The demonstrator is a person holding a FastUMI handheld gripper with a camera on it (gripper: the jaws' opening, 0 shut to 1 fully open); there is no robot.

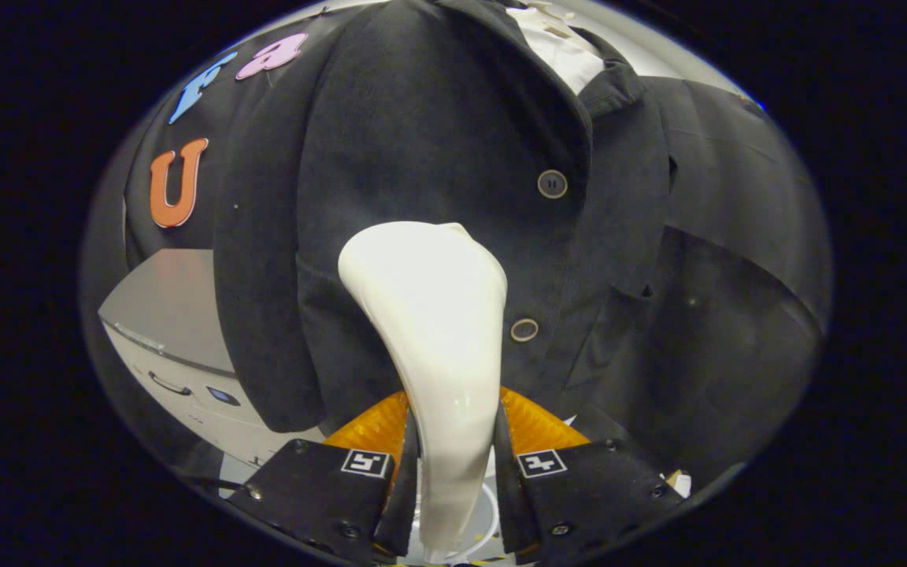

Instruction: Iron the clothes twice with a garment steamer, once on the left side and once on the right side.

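My claw (453, 465) is clamped on the white garment steamer (430, 315), both fingers pressing its handle. Steamer head sits against the hanging dark jacket (438, 134), beside the lower button (524, 330).

One steamer (426, 315), one jacket (438, 142) (two buttons (552, 183)), one cabinet (178, 346)

Steamer (430, 315) between gripper (453, 480) fingers, head against hanging jacket (438, 134) left of buttons (552, 183); cabinet (174, 331) behind-left.
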